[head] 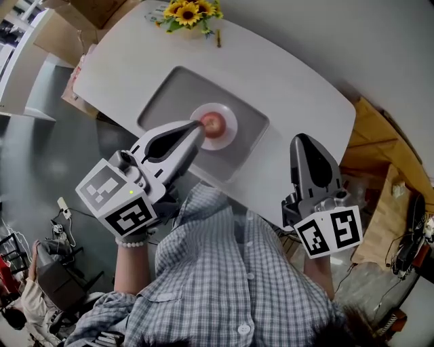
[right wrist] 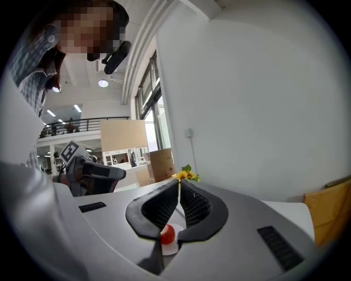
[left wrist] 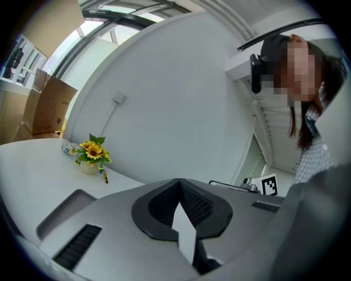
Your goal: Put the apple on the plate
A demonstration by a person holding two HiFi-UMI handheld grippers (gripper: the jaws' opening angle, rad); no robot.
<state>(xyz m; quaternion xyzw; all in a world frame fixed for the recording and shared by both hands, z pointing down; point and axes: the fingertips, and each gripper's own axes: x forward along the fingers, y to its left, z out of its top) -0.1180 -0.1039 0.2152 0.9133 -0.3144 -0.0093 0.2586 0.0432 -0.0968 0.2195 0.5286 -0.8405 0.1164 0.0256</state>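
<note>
A white oval tabletop (head: 298,95) stands on a grey floor, with a small pot of sunflowers (head: 190,13) at its far end. At the left, the left hand-held gripper (head: 198,126) reaches in over a shallow grey tray (head: 169,91). Its jaws are pressed together at the tips with nothing between them. From the head view the tip lies right beside the apple (head: 213,124), though whether it touches the fruit cannot be told. The red apple sits in the middle of a small pale plate (head: 229,136), which rests inside the tray. Further right, well apart from the plate, the right hand-held gripper (head: 303,137) hangs over the tabletop's near edge. Its jaws are likewise closed tip to tip on nothing.
</note>
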